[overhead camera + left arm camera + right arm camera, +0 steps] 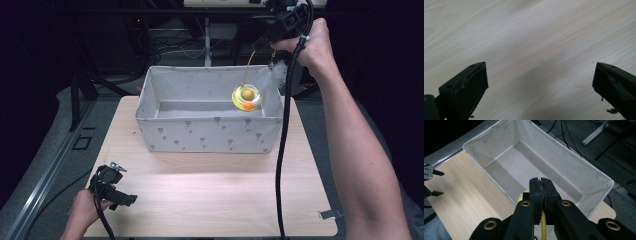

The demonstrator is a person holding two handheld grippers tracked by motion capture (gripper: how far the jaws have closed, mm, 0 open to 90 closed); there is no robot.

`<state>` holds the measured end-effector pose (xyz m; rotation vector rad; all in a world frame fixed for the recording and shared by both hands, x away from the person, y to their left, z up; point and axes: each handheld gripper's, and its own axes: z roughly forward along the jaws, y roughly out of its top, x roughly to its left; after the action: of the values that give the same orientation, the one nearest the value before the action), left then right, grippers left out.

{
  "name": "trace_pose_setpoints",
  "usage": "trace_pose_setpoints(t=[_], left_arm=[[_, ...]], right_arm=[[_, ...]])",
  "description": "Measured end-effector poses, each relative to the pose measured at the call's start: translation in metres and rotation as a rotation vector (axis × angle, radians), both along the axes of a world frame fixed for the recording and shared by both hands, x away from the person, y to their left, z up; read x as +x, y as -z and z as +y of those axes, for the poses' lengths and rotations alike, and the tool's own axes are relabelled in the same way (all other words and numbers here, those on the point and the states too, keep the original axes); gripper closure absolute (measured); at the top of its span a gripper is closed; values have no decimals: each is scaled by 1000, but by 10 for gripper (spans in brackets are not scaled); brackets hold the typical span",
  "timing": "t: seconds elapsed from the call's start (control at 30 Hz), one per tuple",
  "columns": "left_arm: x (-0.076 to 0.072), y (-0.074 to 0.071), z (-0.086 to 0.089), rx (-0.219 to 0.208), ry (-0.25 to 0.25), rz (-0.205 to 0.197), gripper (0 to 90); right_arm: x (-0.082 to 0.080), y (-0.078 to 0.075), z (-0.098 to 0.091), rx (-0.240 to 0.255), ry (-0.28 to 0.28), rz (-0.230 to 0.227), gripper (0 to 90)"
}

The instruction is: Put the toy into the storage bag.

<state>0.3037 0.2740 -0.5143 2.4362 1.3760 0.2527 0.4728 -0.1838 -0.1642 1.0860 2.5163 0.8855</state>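
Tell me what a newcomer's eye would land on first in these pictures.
First, the bright yellow toy with a ball at its middle and a white feather, dangling by its yellow cord from the raised right gripper, whose jaws are shut on the cord above the right end of the grey fabric box. Next, that box at the far middle of the wooden table. Last, the left gripper, open, low at the table's near left corner.

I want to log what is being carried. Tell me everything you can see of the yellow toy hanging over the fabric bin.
The yellow toy hangs over the right end of the fabric bin, clear of its walls. A thin yellow stem rises from it into the right tool, whose jaws are shut on it. Below is a clear yellow-rimmed ring around a tan ball, an orange ball at its lower edge, and a white feathery tuft to its right. It looks like plastic.
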Motion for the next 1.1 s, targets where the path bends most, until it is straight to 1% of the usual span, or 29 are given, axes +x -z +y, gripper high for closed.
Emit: trace_pose_setpoints(t=[0.17, 0.2, 0.33, 0.37, 0.4, 0.47, 0.5, 0.53, 0.57, 0.6, 0.63, 0.67, 0.7, 0.73, 0.77, 0.8, 0.87, 1.03, 1.1], left_arm=[[-1, 0, 1, 2, -3, 1, 0], [-1, 0, 1, 2, -1, -3, 0], [0, 0, 0, 1, 4, 1, 0], [0, 0, 0, 1, 4, 1, 0], [-1, 0, 0, 3, 3, 0, 0], [0, 0, 1, 3, 1, 0, 0], [0, 0, 1, 3, 1, 0, 0], [-1, 0, 1, 3, 2, 1, 0], [-1, 0, 1, 3, 2, 1, 0], [-1, 0, 1, 3, 2, 0, 0], [-1, 0, 1, 3, 2, 0, 0], [-1, 0, 1, 2, 4, 0, 0], [-1, 0, 0, 2, 4, 2, 0], [-1, 0, 0, 1, 7, 3, 0], [-1, 0, 0, 1, 7, 3, 0], [-1, 0, 0, 4, 8, 5, 0], [-1, 0, 0, 2, 9, 1, 0], [-1, 0, 1, 1, 6, 1, 0], [-1, 0, 0, 0, 7, 3, 0]], right_arm=[[6, 5, -1, 12, 6, -5, 883], [8, 8, -2, 12, 8, -6, 883], [14, 16, -2, 17, 18, -11, 883], [14, 16, -2, 17, 18, -11, 883], [18, 21, -3, 26, 31, -9, 883], [22, 25, -3, 31, 36, -7, 883], [22, 25, -3, 31, 36, -7, 883], [25, 31, -4, 40, 39, -8, 883], [25, 31, -4, 40, 39, -8, 883], [29, 38, -4, 31, 49, -9, 883], [29, 38, -4, 31, 49, -9, 883], [31, 45, -5, 28, 55, -5, 883], [33, 48, -5, 36, 55, -11, 883], [34, 51, -6, 41, 60, -9, 883], [34, 51, -6, 41, 60, -9, 883], [36, 58, -6, 36, 60, -17, 883], [39, 64, -5, 31, 64, -14, 883], [42, 75, -5, 39, 63, -12, 883], [43, 78, -5, 43, 62, -9, 883]])
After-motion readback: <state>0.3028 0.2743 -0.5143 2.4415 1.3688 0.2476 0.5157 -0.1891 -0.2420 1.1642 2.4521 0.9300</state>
